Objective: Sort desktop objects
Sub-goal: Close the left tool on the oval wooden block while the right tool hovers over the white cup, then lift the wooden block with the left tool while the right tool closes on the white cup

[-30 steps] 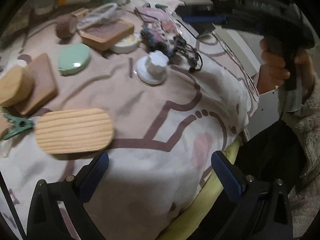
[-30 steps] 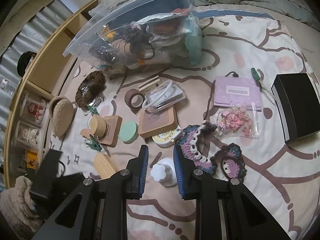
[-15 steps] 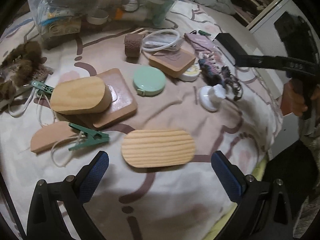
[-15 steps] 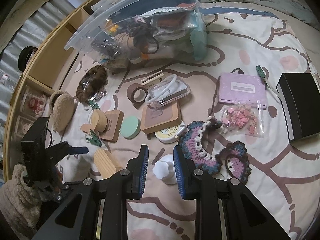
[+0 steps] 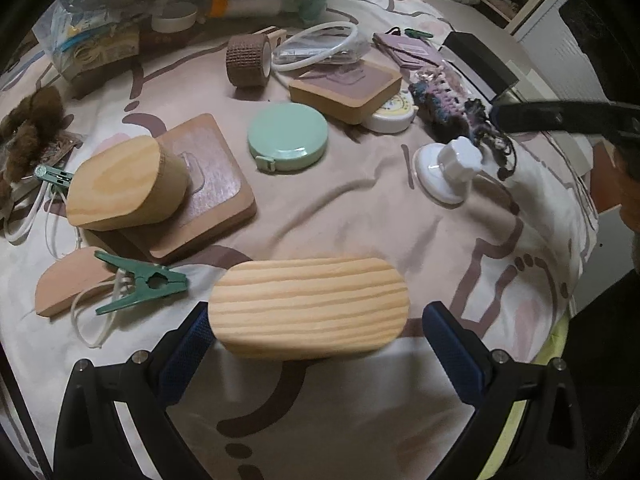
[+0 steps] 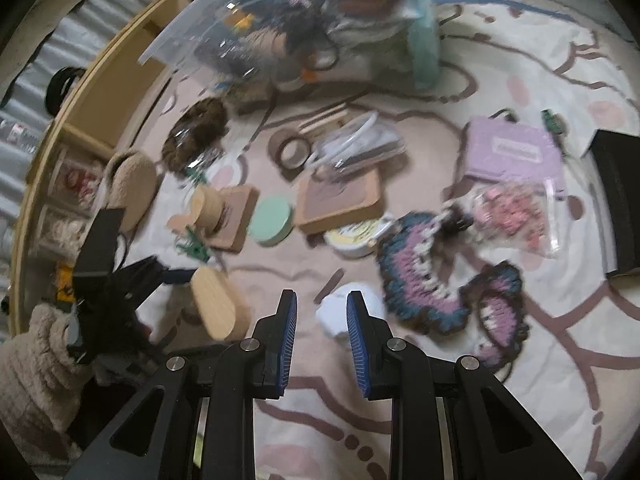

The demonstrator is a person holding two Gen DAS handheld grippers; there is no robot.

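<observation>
A pale oval wooden block (image 5: 309, 307) lies on the patterned bedsheet between the fingers of my left gripper (image 5: 316, 340), which is wide open around it; its left pad is close to the block's end. The block also shows in the right wrist view (image 6: 214, 303). My right gripper (image 6: 321, 322) is open a narrow way and empty, held above the sheet just left of a white knob on a suction base (image 6: 350, 314), which also shows in the left wrist view (image 5: 450, 168).
Scattered on the sheet: a green clothes peg (image 5: 140, 286), a second wooden block (image 5: 120, 182) on a brown coaster (image 5: 208, 184), a mint tape measure (image 5: 288, 136), a brown tape roll (image 5: 246, 60), crochet pieces (image 6: 432, 280), a black box (image 6: 618, 196) and a full clear bag (image 6: 320, 28).
My left gripper has swung and moved forward until the oval wooden block sits between its open fingers. My right gripper has drifted slightly; the white knob now sits to its right.
</observation>
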